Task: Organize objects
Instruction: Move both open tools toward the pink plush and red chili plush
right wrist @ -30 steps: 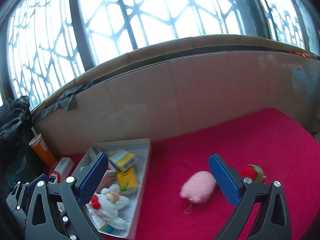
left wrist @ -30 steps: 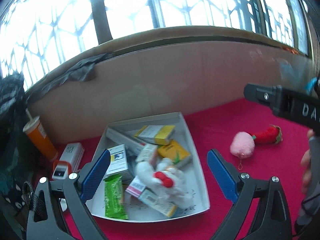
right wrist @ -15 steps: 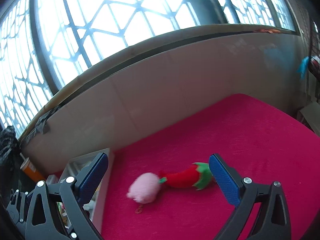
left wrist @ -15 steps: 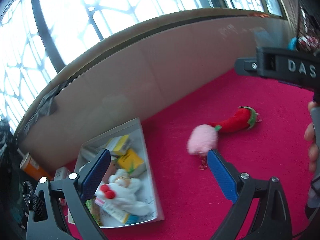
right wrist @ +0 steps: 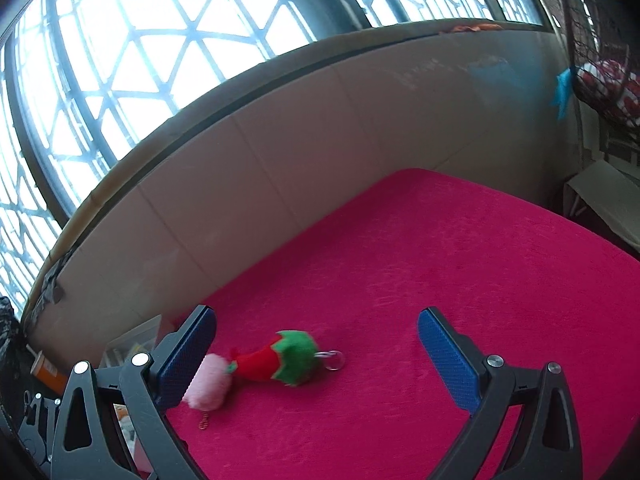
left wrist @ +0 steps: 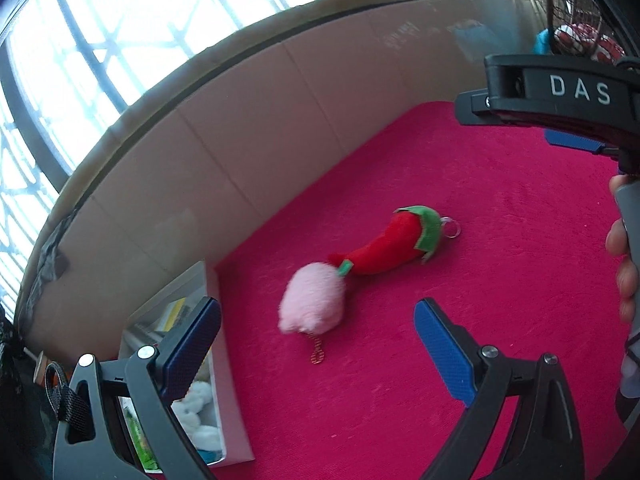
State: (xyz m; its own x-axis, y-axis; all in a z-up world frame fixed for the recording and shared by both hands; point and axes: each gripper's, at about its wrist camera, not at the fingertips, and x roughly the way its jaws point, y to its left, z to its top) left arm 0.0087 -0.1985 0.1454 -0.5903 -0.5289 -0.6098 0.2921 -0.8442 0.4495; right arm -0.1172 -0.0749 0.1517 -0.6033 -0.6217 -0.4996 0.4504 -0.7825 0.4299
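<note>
A pink fluffy pompom charm [left wrist: 314, 300] [right wrist: 210, 380] and a red plush chili with a green cap and key ring [left wrist: 394, 244] [right wrist: 280, 360] lie touching on the pink cloth. My left gripper [left wrist: 316, 356] is open, with the pompom just ahead between its fingers. My right gripper [right wrist: 318, 356] is open above the chili. The right gripper's body [left wrist: 560, 96] shows at the upper right of the left wrist view, held by a hand [left wrist: 624, 256]. A white box [left wrist: 212, 316] with small packs and a white plush sits at the left.
A beige wall panel [right wrist: 300, 128] backs the pink cloth [right wrist: 440, 260], with windows above. An orange cup [right wrist: 48, 372] stands at the far left. A net bag [right wrist: 604, 80] and a white object [right wrist: 608, 196] are beyond the cloth's right edge.
Both grippers swung right, away from the white box. The pompom and chili have shifted from the right side of each view to lie between the fingers. Both grippers stayed open.
</note>
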